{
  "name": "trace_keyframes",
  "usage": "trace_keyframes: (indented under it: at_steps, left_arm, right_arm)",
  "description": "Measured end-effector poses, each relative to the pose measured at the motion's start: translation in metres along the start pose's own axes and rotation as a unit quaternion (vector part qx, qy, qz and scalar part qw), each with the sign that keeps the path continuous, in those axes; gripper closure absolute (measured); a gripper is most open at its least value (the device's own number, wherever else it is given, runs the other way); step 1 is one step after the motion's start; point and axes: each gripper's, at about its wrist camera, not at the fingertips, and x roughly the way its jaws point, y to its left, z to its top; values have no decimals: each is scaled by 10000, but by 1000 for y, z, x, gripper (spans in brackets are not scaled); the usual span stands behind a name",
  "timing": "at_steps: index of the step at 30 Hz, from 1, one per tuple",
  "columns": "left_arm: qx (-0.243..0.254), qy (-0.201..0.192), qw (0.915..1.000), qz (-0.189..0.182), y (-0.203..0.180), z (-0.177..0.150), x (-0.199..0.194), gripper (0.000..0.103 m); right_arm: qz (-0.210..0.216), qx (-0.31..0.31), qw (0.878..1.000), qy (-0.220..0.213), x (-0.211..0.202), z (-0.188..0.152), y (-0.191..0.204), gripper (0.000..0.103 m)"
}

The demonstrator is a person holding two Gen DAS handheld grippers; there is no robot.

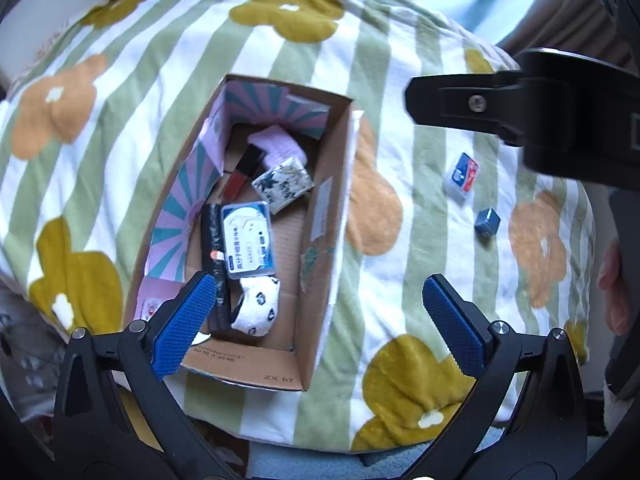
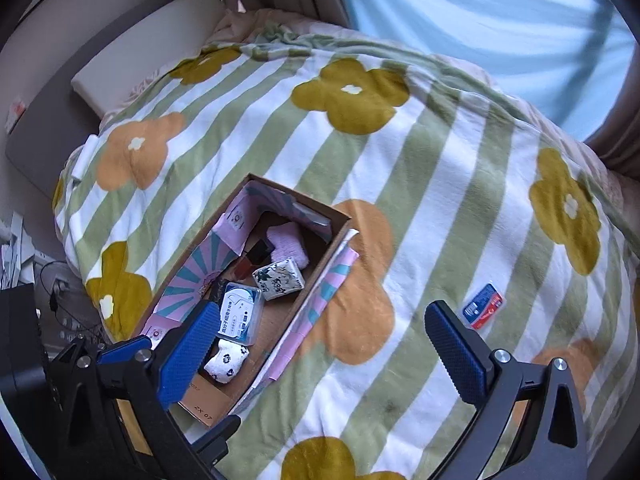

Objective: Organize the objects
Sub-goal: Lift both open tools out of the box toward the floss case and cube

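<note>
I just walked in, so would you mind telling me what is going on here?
A person is tidying small items into a cardboard box on a flower-print blanket. The box already holds a floss case, a panda-print sock, a patterned packet, a purple cloth and a few dark items. Both the left gripper and the right gripper are open and empty. A red-and-blue packet and a small blue-grey block lie on the blanket outside the box.

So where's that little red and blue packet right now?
The red and blue packet lies on the flowered blanket, outside and to the right of the cardboard box. In the left view, a small blue cube sits just beside it.
</note>
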Motion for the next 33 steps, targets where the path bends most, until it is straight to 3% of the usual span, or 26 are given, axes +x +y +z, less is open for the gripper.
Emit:
trace_keyframes:
  at_steps: [6, 13, 21, 27, 33]
  left_arm:
    - [438, -244, 9987, -48, -33, -4, -22, 0]
    - [808, -559, 9952, -18, -65, -2, -41, 0]
    - [985, -677, 9919, -422, -86, 6, -52, 0]
    - [1231, -738, 9883, -516, -108, 10, -52, 0]
    - [1561, -685, 9839, -540, -131, 18, -46, 0]
  right_arm:
    - [-393, 722, 9964, -206, -45, -39, -41, 1]
    - [-978, 1565, 9817, -468, -89, -99, -85, 1]
    - [-1210, 2254, 9654, -506, -108, -152, -120, 1]
    - [-1502, 2386, 9566, -741, -123, -162, -136, 1]
    - [-1285, 2494, 9568, -761, -120, -166, -144, 1]
